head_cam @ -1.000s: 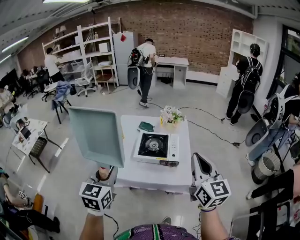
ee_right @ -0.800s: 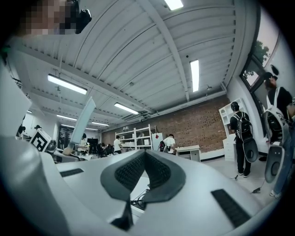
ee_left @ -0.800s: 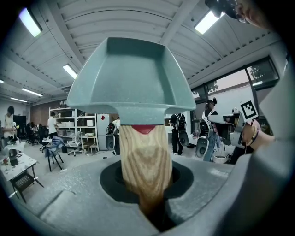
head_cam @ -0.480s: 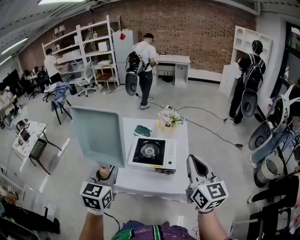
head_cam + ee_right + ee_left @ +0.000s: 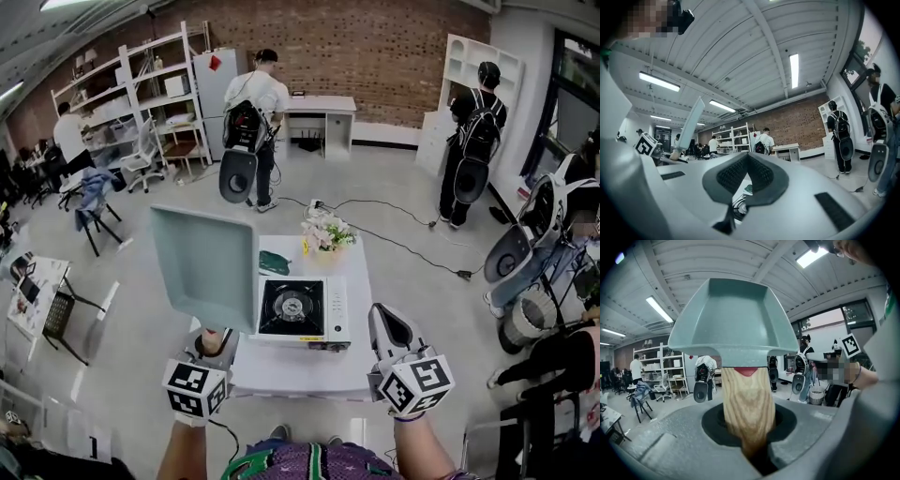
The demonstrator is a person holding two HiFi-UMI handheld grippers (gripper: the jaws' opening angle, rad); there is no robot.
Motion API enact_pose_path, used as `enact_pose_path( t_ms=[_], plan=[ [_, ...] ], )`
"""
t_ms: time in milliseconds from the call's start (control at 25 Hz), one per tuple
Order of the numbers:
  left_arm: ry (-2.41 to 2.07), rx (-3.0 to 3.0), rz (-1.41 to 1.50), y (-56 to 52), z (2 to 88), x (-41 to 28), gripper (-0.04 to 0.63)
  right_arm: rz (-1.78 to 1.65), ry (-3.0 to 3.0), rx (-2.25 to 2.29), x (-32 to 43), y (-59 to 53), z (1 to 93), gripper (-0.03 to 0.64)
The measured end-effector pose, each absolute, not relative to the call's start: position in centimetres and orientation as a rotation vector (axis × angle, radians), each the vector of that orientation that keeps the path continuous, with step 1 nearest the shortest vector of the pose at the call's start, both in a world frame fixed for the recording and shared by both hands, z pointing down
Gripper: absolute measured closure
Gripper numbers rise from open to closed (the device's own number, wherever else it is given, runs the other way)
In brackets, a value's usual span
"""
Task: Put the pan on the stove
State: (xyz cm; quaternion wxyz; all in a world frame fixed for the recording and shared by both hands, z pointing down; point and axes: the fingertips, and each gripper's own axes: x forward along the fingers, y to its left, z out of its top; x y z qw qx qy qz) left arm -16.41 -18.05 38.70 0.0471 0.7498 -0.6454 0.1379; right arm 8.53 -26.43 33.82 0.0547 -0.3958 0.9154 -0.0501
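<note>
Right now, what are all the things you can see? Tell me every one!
pan: one, pale green, held up left of the table
stove: one, white with a black burner top, on the table
table: one, white, in front of the person
flowers: one bunch, white and yellow, at the table's far end
green item: one, dark green, on the table beside the flowers
shelves: one unit, white, by the brick wall
people: several, around the room
left gripper: one, grey, shut on the pan
right gripper: one, grey, shut and empty, at the table's right corner
</note>
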Motion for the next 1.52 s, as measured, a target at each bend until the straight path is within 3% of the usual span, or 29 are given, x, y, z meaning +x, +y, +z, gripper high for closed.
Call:
enact_pose_path(
  t_ms=[520,1520],
  plan=[
    [-1.808,2.438,0.578,-23.7,41.3,-21.4,0.520,-0.124,2.762,-1.308,5.1,-27.3,34.2,0.614],
    [-1.360,2.565,0.953,-29.5,50.5,-24.2,0.520,-0.172,2.674,-1.516,2.7,-28.3,36.8,0.614]
  ],
)
